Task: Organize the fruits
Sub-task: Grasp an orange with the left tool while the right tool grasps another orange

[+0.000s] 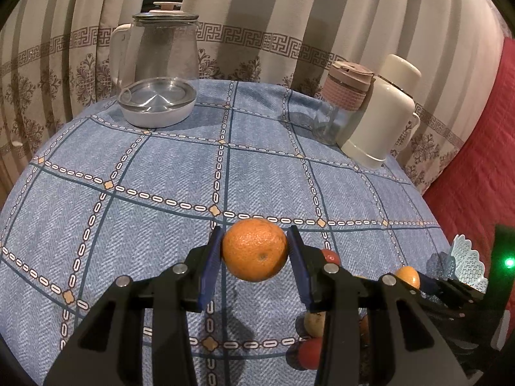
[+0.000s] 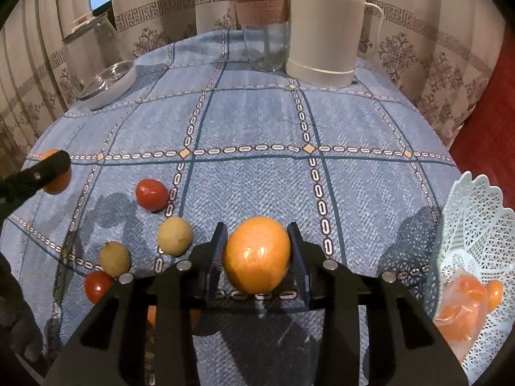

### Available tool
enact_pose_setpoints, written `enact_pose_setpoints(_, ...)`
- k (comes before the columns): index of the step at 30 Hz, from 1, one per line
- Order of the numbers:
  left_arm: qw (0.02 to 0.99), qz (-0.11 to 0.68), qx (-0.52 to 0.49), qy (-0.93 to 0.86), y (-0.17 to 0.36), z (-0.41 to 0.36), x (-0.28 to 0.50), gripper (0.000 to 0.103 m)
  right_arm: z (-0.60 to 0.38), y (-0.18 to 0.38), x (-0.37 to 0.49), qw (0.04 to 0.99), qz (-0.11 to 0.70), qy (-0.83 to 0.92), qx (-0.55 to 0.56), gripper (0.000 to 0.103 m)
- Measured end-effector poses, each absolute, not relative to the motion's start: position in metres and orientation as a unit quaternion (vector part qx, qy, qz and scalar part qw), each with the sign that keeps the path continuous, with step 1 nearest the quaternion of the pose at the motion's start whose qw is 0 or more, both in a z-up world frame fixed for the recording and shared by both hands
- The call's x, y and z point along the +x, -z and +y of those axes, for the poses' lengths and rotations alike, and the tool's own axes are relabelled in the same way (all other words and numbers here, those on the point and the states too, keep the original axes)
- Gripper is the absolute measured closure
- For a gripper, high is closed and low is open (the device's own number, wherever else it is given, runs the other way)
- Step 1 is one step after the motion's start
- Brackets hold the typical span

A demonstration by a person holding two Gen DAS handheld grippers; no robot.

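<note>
curtains behind, blue checked tabletop [image 2: 257, 122] below. we've got an orange [image 1: 254, 249] pinched in the left gripper [image 1: 255, 251] and another orange [image 2: 257, 254] in the right gripper [image 2: 257, 255], both lifted. basket [image 2: 463, 244] sits just right of the right gripper, so that arm's nearer; left must cross over loose fruit.

- Your left tool [image 1: 255, 251] had matt black plastic arms, and the orange [image 1: 254, 250] it gripped looked dimpled and dull.
- The orange in your right tool [image 2: 256, 255] shone glossy.
- The surface [image 2: 257, 122] wore woven blue cloth.
- The kettle [image 1: 161, 54] was clear glass.
- The basket [image 2: 476, 241] was pale plastic lattice.
</note>
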State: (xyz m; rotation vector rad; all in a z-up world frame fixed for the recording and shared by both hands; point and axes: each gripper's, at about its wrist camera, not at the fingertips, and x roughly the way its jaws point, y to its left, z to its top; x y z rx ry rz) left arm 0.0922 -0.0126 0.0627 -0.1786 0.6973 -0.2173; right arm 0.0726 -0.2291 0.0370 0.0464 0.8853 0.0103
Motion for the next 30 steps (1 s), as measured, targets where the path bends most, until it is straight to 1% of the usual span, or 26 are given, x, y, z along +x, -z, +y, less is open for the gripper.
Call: enact_pose_setpoints(30,0.936,0.321,-0.079,0.121,-0.073,-0.022,0.077,0.062,-0.247,-0.119,0.013,0.94,0.336,0.0,0.054,0.063)
